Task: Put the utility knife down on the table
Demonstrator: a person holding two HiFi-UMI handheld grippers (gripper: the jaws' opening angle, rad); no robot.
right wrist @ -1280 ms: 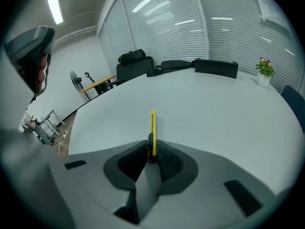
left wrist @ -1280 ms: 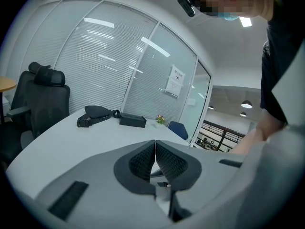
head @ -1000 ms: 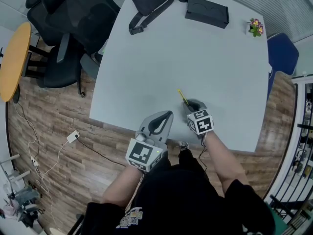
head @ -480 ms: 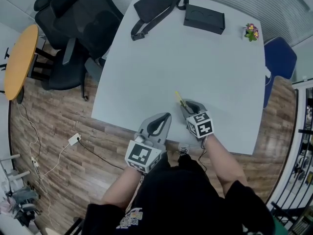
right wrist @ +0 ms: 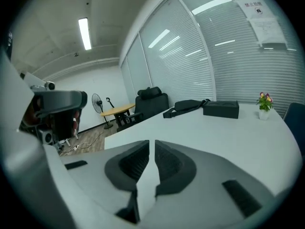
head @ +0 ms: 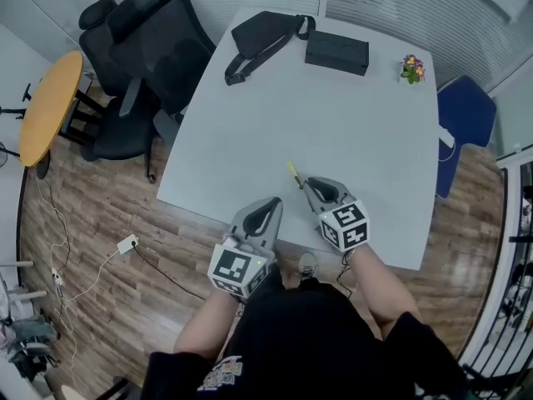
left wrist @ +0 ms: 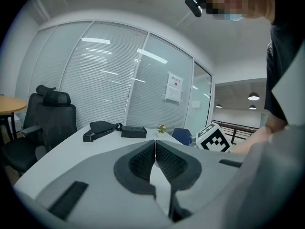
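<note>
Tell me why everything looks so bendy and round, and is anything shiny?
Head view: wide lens curves the floor planks. Left gripper view: fisheye circle with black corners, blinds curve. Right gripper view: ceiling lamp glares, and light streaks mirror on the glass wall.

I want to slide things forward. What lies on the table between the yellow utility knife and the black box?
Nothing: the head view shows bare table from the utility knife to the black box.
</note>
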